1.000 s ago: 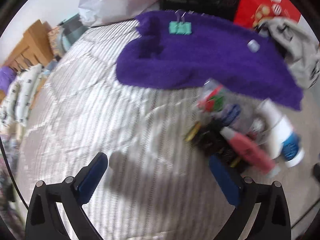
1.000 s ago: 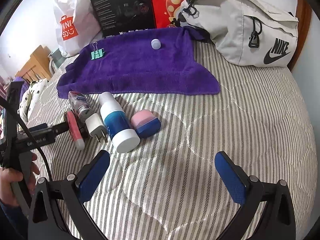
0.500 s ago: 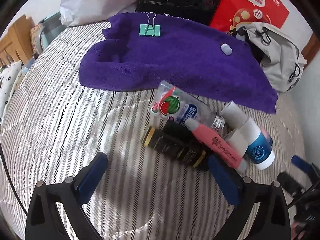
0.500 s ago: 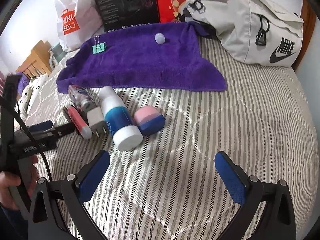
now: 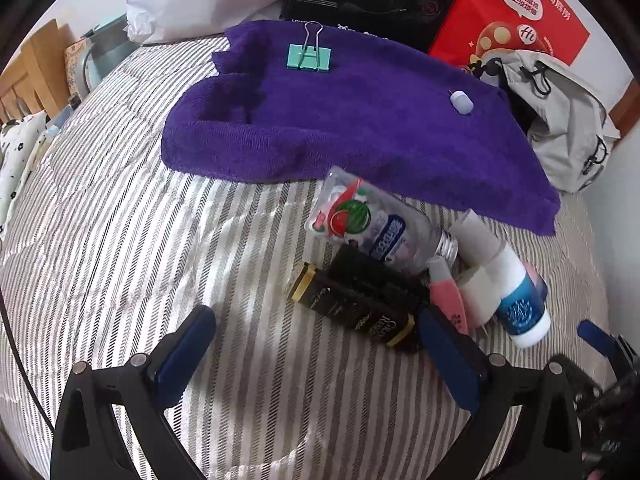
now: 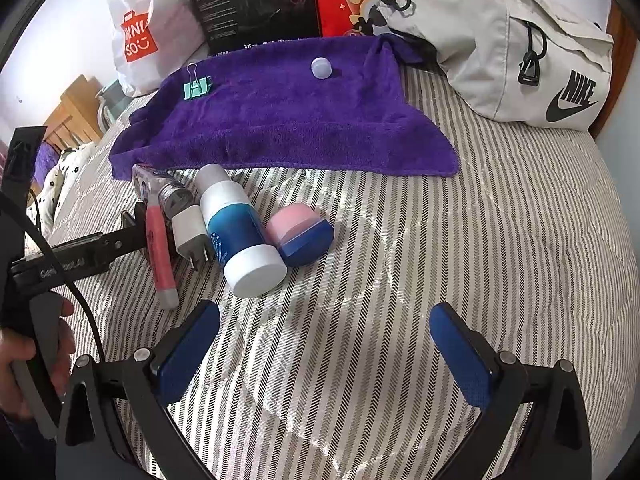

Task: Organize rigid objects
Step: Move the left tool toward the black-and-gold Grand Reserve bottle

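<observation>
Clutter sits mid-bed just off the purple towel's (image 6: 280, 128) near edge: your clear bottle (image 5: 372, 228), black tube (image 5: 352, 304), pink pen (image 6: 160, 248), white plug (image 6: 190, 234), blue-and-white bottle (image 6: 240, 236) and pink-and-blue case (image 6: 302, 232). Your left gripper (image 5: 316, 352) and right gripper (image 6: 324, 356) both hang spread wide, grasping nothing. The binder clip (image 5: 309, 56) lies on the towel.

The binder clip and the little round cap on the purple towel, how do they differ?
The binder clip is teal and boxy with wire handles; the cap is pale lilac, smooth and rounded. The clip sits near the left end of the towel, while the cap sits further right, toward the grey bag. The clip looks the larger of the two. Both rest on the towel, apart from the cluster of items on the bedspread.
</observation>
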{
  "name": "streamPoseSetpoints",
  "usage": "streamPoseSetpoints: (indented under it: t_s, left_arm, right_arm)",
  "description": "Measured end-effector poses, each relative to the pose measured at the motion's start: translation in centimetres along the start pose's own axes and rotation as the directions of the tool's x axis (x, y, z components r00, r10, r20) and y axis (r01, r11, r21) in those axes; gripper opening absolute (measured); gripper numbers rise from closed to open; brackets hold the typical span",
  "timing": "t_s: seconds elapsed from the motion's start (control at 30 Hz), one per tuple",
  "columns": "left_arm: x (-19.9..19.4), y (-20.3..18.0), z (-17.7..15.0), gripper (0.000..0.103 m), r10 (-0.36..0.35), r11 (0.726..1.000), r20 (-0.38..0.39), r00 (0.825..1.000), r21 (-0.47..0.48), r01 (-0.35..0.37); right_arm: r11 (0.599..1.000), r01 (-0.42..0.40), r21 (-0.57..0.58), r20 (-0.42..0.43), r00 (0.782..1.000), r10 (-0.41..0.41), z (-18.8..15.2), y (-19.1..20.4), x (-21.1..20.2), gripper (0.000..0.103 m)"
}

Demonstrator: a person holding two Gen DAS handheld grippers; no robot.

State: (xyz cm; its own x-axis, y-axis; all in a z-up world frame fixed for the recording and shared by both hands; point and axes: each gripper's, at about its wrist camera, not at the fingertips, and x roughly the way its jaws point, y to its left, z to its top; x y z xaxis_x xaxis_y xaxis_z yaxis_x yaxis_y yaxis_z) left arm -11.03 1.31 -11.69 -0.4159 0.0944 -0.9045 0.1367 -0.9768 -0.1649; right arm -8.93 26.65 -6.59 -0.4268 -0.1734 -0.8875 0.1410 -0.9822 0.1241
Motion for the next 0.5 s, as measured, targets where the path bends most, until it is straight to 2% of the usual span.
streamPoseSetpoints:
  t_s: [0.07,0.2,0.43,0.5]
  left_arm:
    - [-0.1,0.3,-0.1,0.103,-0.011,1.0,-0.01,1.0,0.006,0.011]
    - [0.6,0.1,0.6,0.103,0.033,0.999,-0.011,0.999,-0.024,-0.033]
    - [0.2,-0.6,0.3,0.103,0.1,0.993,-0.031,0.995,0.068,-0.097]
    - [0.1,-0.1,0.1,0.103,0.158,0.985,-0.046,0.986,0.082,-0.154]
  right_arm:
    - [1.0,0.0,0.002,-0.001,1.0,0.0,0.0,-0.1,0.1,0.103]
    - [1.0,-0.001,0.002,-0.001,1.0,0.001,0.1,-0.1,0.2,0.103]
    - [1.0,-0.003,-0.015,0.0,1.0,0.003,0.3,0.2,0.0,0.103]
    - [1.0,-0.004,-0.021,-0.001,1.0,0.004,0.3,0.2,-0.1,0.103]
